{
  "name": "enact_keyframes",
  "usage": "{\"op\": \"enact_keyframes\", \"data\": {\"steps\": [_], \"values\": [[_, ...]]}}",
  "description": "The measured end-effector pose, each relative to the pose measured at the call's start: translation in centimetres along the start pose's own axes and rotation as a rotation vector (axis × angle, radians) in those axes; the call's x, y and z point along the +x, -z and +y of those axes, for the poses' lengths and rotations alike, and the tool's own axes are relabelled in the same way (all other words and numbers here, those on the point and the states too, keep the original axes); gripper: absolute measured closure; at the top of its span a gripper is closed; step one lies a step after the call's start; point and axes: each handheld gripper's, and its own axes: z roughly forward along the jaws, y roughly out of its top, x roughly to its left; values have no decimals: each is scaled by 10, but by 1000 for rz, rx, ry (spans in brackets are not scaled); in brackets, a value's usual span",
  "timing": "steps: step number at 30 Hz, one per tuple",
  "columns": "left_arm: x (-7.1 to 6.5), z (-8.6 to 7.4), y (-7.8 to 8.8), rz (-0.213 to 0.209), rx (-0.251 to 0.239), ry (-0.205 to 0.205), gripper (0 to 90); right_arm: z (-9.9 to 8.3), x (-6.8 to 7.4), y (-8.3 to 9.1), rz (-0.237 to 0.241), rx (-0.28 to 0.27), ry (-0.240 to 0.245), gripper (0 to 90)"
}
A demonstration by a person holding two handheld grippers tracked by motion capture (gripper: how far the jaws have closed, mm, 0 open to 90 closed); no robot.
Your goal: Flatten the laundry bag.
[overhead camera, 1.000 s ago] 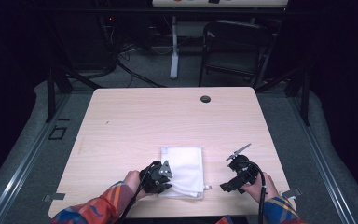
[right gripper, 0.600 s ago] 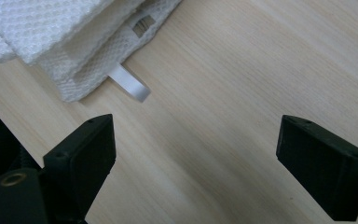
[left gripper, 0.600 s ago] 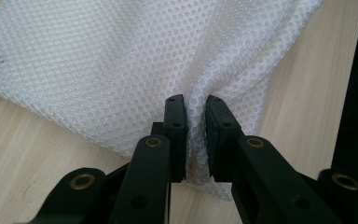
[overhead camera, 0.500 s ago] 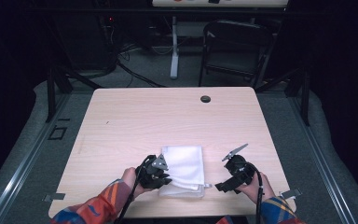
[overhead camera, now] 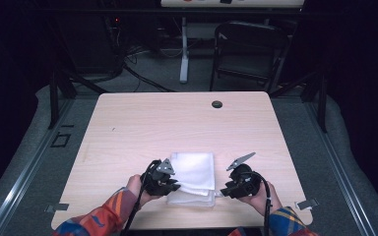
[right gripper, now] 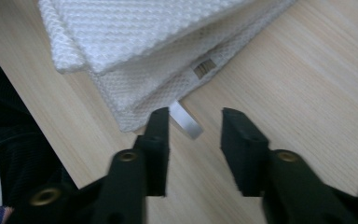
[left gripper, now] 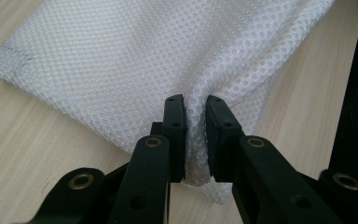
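A folded white mesh cloth lies near the table's front edge between my two grippers. My left gripper is shut on a pinched fold at the cloth's left near corner, and it sits at that corner in the high view. My right gripper hovers at the cloth's right near corner. Its jaws have just been closing, and a gap still shows between them. A small white tag pokes out of the cloth into that gap, and no pad presses on it. In the high view the right gripper sits just right of the cloth.
The light wooden table has a dark round hole near its far edge. A dark chair and cables stand on the floor beyond. The table's front edge runs close behind both hands.
My right gripper has slid left up to the cloth's right near corner and its jaws have narrowed. The left gripper and the cloth have stayed put.
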Motion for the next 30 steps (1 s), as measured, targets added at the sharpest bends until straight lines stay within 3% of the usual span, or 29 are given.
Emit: {"op": "enact_keyframes", "data": {"steps": [2,8,9,14,30], "values": [[0,0,0,-2,-5,3,794,2,4,-4,8,-19,7,770],[0,0,0,-2,-1,1,794,9,10,-9,13,-34,46,875],[0,1,-1,-1,9,0,793,12,14,-12,14,-38,72,900],[1,0,-1,-3,8,3,794,18,23,-23,19,-37,100,900],[1,-1,3,-3,-2,13,798,22,26,-54,6,17,144,900]]}}
